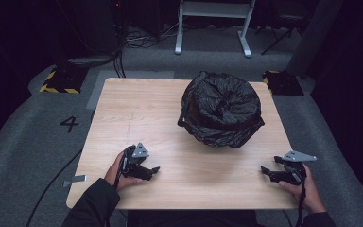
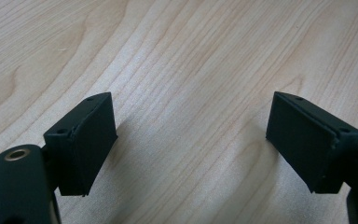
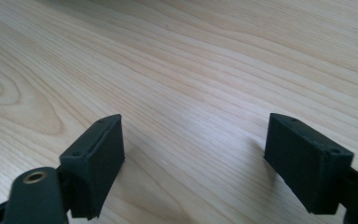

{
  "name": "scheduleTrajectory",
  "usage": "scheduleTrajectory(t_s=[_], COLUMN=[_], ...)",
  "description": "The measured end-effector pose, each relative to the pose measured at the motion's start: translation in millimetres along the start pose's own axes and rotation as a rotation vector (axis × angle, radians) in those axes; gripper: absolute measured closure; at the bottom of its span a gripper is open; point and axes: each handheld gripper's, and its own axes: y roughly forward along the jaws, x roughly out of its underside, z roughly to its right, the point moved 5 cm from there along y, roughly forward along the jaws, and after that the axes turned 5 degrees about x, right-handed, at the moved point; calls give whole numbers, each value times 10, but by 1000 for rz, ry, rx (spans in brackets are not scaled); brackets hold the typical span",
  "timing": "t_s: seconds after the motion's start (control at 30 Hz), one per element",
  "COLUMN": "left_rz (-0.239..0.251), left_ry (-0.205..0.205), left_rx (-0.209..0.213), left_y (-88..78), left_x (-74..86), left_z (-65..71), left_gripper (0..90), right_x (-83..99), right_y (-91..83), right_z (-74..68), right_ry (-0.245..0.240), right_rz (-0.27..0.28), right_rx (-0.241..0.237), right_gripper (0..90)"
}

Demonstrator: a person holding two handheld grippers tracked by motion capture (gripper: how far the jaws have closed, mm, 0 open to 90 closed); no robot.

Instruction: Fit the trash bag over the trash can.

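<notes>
The black bag-covered bin (image 1: 221,109) stands toward the bench's (image 1: 137,109) far right corner, its top bunched shut. Both tongs rest low at the near edge, well apart from it, each wide open and empty: the left tongs (image 1: 154,171) toward the near left, the right tongs (image 1: 265,173) by the near right corner, probably somewhat nearer.

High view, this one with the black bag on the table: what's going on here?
A person sits at a wooden table with a two-jaw gripper in each hand. The left gripper and the right gripper are both low at the near edge, jaws open with nothing between them. A lumpy black plastic bag sits farther back, right of centre, apart from both grippers. Nothing is being handled at this moment.
</notes>
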Motion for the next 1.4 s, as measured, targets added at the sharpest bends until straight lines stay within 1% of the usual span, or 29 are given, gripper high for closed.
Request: scheduleTrajectory(t_s=[0.2, 0.27, 0.33, 0.43, 0.77, 1.4], left_rz=[-1, -1, -1, -3, 0, -5], left_ry=[-4, -4, -4, 2, 0, -1], left_rx=[2, 2, 2, 2, 5, 7], left_y=[0, 0, 1, 3, 11, 16], left_x=[1, 1, 1, -3, -9, -15], left_z=[2, 1, 1, -4, 1, 1], left_gripper=[160, 160, 160, 157, 155, 151], right_x=[59, 67, 67, 67, 68, 68], right_y=[-47, -53, -54, -54, -54, -55], right_z=[148, 170, 168, 168, 166, 167], right_ry=[47, 60, 63, 63, 65, 66], right_rz=[-9, -9, -10, -10, -8, -8], right_rx=[44, 61, 66, 66, 74, 71], right_gripper=[184, 184, 183, 183, 183, 186])
